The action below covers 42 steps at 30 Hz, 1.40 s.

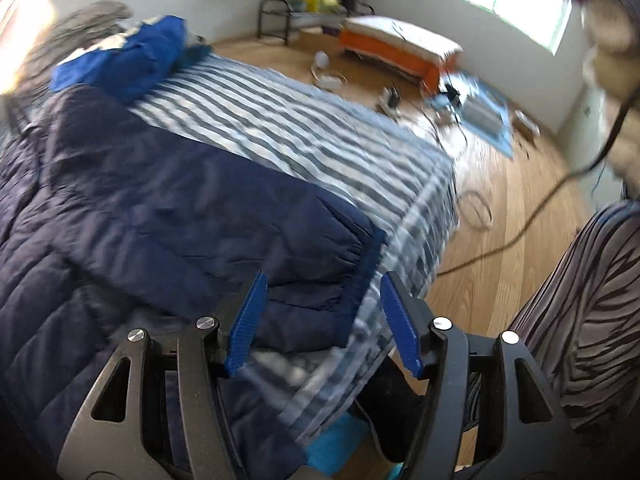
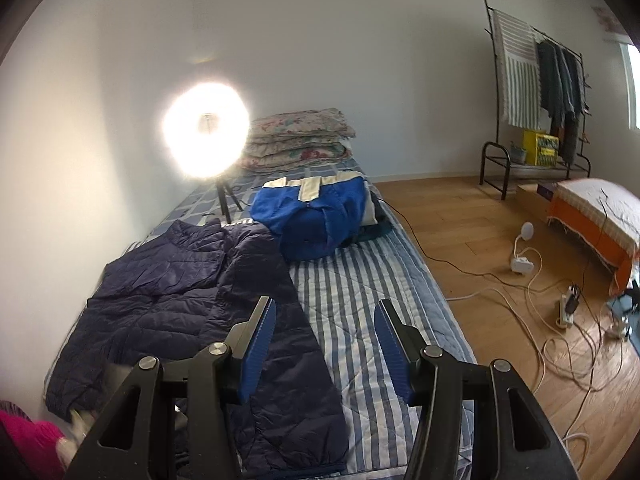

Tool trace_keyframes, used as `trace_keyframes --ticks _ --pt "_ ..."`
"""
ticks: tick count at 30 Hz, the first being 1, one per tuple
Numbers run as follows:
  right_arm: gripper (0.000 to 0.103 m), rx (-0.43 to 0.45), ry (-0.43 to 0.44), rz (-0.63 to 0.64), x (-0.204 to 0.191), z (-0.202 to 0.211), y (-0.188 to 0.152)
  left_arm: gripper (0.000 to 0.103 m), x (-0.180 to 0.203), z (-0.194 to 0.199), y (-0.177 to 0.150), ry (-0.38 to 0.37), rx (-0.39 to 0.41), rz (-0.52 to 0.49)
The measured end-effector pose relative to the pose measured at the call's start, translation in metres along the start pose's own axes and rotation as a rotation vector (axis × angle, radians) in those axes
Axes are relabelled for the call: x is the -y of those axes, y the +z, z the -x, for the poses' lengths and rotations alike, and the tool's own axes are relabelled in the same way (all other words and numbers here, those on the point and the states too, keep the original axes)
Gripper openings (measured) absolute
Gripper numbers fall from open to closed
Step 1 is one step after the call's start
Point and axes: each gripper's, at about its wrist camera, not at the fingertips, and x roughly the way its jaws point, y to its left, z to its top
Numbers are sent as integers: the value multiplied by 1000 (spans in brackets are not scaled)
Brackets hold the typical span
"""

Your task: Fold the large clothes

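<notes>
The navy quilted jacket (image 2: pixel 192 304) lies spread on the striped bed (image 2: pixel 372 300), body toward the wall, one sleeve (image 1: pixel 248 216) trailing down toward the bed's near edge. It looks puffy, light and soft, probably slick-shelled, so it should flop and slide rather than hold a crease. The elastic cuff (image 1: pixel 368 256) or the hem corners look like the sure places to pinch. The left tongs (image 1: pixel 324 320) hover over that cuff end, partly open, nothing between the blue pads (image 1: pixel 248 320); the view is blurred. The right tongs (image 2: pixel 324 344) hang above sleeve and bedding, about half open, empty, touching nothing.
</notes>
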Motion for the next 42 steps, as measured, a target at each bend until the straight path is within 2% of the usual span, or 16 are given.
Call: trace_keyframes --ticks 7,11,21,24,26,27,28,29,32,37,42 --pt "54 -1 20 -9 4 -2 -2 61 13 -38 -6 25 -108 -61" --pt "54 9 19 -22 7 -1 -2 62 17 -55 -11 85 -158 -108" --pt "54 30 18 -83 16 5 -2 60 10 -67 -12 98 -170 -80" --pt "54 34 25 -80 14 5 -2 44 5 -66 -10 73 -169 -55" --pt "54 37 26 -76 11 5 -1 28 1 -66 -7 61 -174 -41" --pt "54 39 26 -74 10 6 -1 23 0 -66 -6 56 -176 -45" --pt "54 39 27 -74 10 5 -1 13 -1 -64 -5 46 -176 -45" --pt "54 38 28 -74 10 5 -1 10 -1 -62 -4 40 -174 -40" --pt "54 32 26 -72 7 2 -1 6 -4 -54 1 18 -165 -17" --pt "54 16 22 -71 3 -4 -3 5 -30 -14 18 -48 -91 94" --pt "54 -20 42 -82 -5 -18 -1 5 -75 42 36 -24 21 166"
